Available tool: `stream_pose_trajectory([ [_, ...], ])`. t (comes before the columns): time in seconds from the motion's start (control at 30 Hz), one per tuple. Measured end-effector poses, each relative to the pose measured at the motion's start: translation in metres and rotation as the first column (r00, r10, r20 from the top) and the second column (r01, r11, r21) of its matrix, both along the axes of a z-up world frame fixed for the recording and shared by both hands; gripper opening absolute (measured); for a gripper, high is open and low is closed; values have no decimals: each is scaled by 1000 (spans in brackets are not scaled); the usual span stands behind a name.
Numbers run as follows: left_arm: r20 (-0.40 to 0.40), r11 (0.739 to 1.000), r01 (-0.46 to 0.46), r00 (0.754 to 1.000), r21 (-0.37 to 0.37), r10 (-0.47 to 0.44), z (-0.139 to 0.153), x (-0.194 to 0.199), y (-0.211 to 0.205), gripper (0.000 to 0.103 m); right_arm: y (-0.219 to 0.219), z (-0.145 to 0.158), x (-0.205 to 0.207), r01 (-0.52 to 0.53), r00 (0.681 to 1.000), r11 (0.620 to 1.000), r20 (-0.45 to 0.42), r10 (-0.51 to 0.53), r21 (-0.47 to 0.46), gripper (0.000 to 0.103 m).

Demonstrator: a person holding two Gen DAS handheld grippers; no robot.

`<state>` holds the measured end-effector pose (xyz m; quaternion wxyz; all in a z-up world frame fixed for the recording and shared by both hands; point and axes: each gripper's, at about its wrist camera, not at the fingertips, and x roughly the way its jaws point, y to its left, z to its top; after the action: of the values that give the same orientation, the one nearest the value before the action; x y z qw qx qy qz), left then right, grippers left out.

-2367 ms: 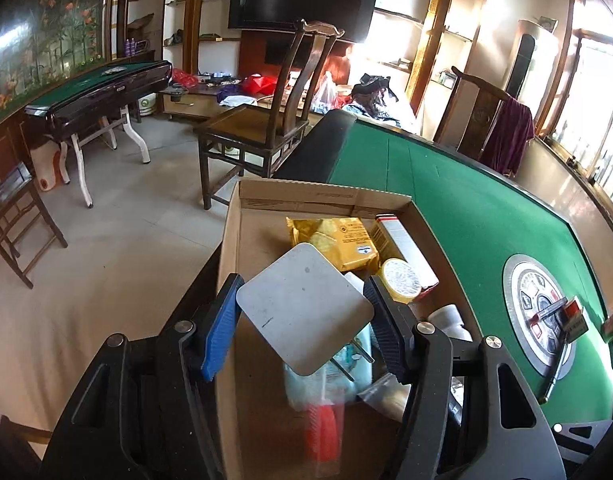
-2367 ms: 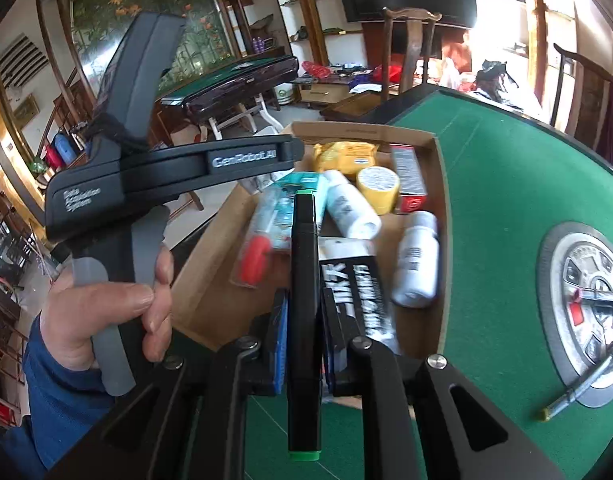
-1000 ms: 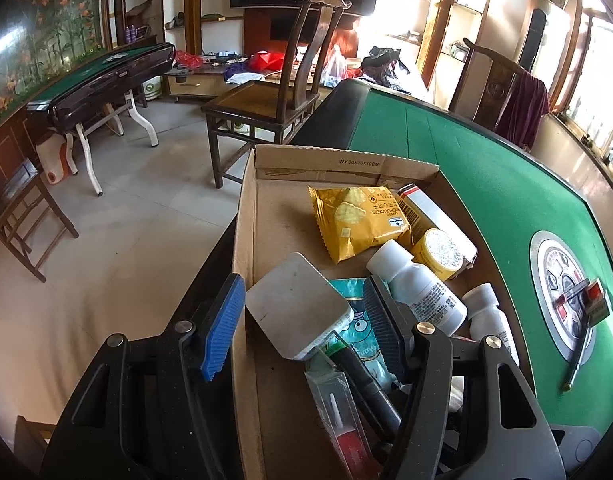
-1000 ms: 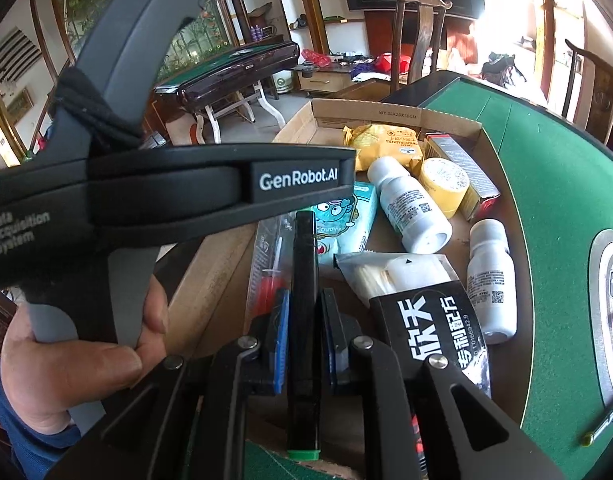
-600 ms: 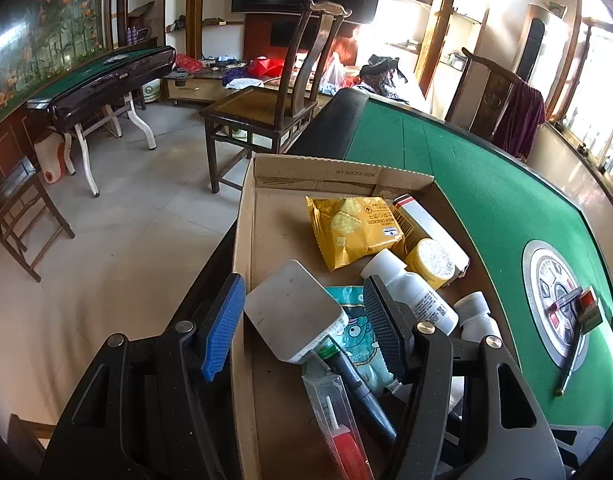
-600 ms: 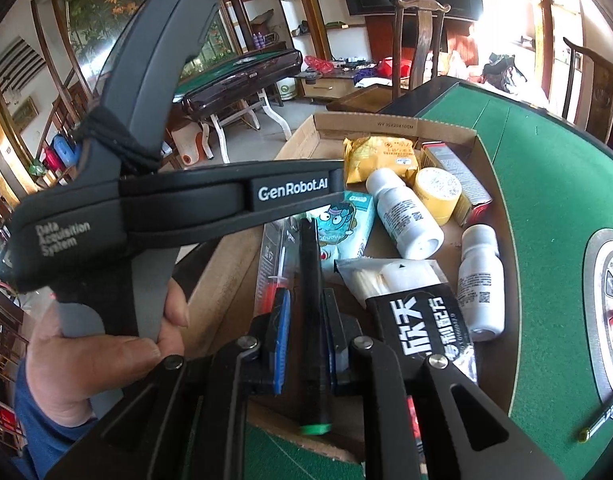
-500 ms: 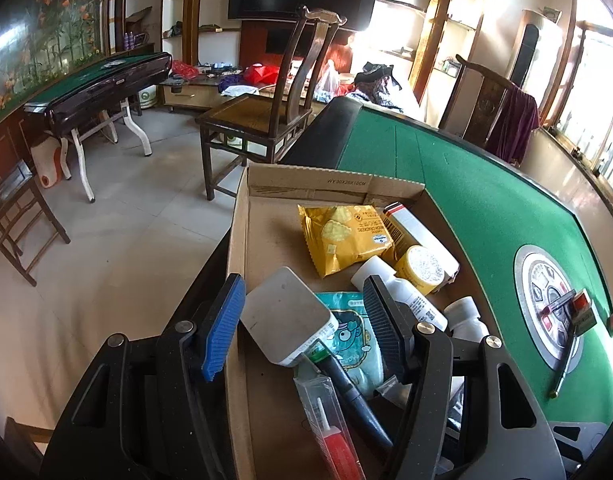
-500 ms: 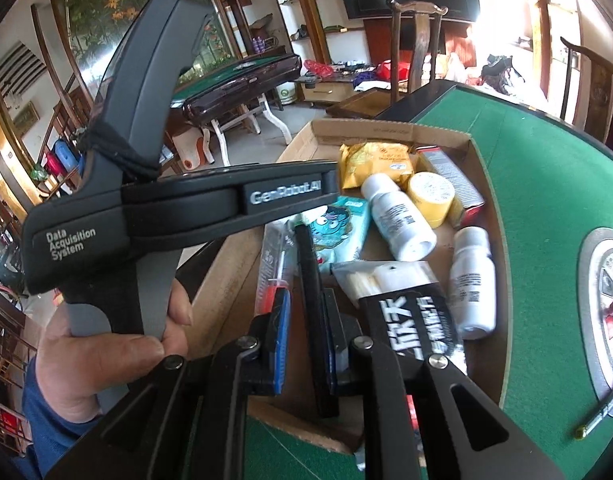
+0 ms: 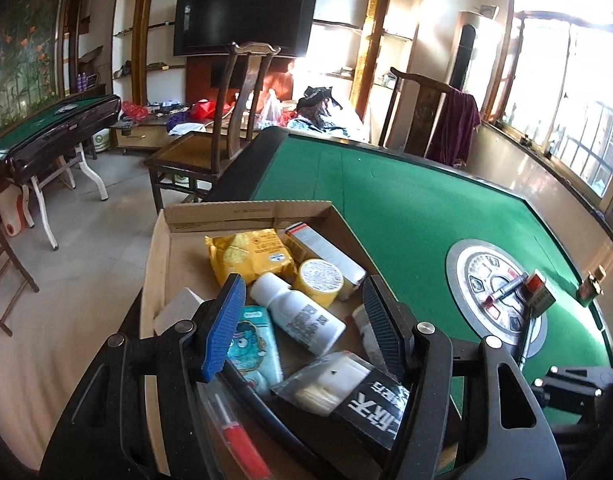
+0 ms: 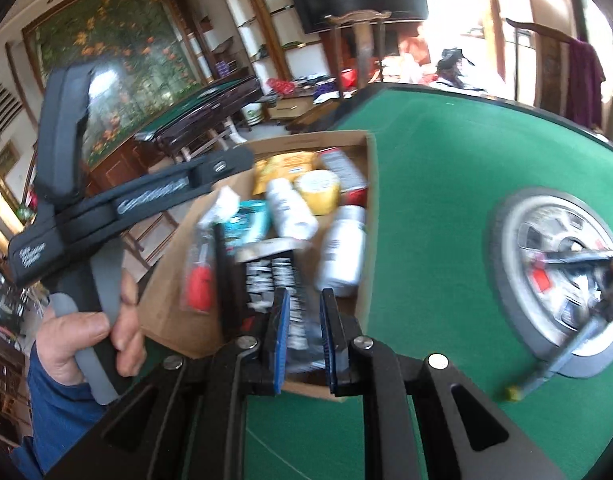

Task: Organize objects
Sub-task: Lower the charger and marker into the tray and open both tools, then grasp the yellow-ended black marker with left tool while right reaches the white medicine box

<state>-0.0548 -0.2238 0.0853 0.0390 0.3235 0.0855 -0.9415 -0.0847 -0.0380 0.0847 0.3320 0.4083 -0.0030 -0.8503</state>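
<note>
1. Green felt table fills the right side of the room, bare between the shallow brown cardboard box and the round metal centre panel.
2. That box sits at the table's near left edge, with open floor and a dark wooden chair beyond it.
3. Left gripper hangs tilted down over the box, its blue and black pads spread wide with nothing between them.
4. A flat grey block lies against the box's left wall, partly hidden behind the blue finger.
5. A white plastic bottle and a black printed packet lie under the gripper, inside the box.
6. Right gripper points down at the box's near rim, pads drawn close with only a narrow slot between them and nothing pinched in it.
7. A slim black pen lies in the box just left of those fingers.
8. A hand in a blue sleeve grips the left tool's handle.
9. The right view is smeared, so labels cannot be read.
</note>
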Motion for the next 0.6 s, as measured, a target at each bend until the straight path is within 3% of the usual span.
stream_pose_trajectory([
  [0.2, 45, 987, 157, 987, -29, -156, -1, -6, 64, 62, 77, 9, -23, 154, 988, 988, -25, -154, -8, 15],
  [0.27, 64, 976, 216, 975, -33, -214, -4, -9, 90, 62, 108, 12, -33, 226, 973, 974, -58, -225, 16, 24],
  [0.3, 78, 967, 251, 966, -31, -248, -7, -12, 105, 62, 122, 13, -36, 258, 964, 966, -77, -255, 32, 28],
  [0.37, 120, 943, 332, 937, -23, -327, -15, -19, 140, 62, 151, 13, -43, 326, 942, 944, -109, -319, 56, 48],
  [0.6, 243, 850, 513, 846, -122, -475, -45, -38, 246, 62, 230, 12, -52, 431, 899, 902, -76, -431, -21, 51],
])
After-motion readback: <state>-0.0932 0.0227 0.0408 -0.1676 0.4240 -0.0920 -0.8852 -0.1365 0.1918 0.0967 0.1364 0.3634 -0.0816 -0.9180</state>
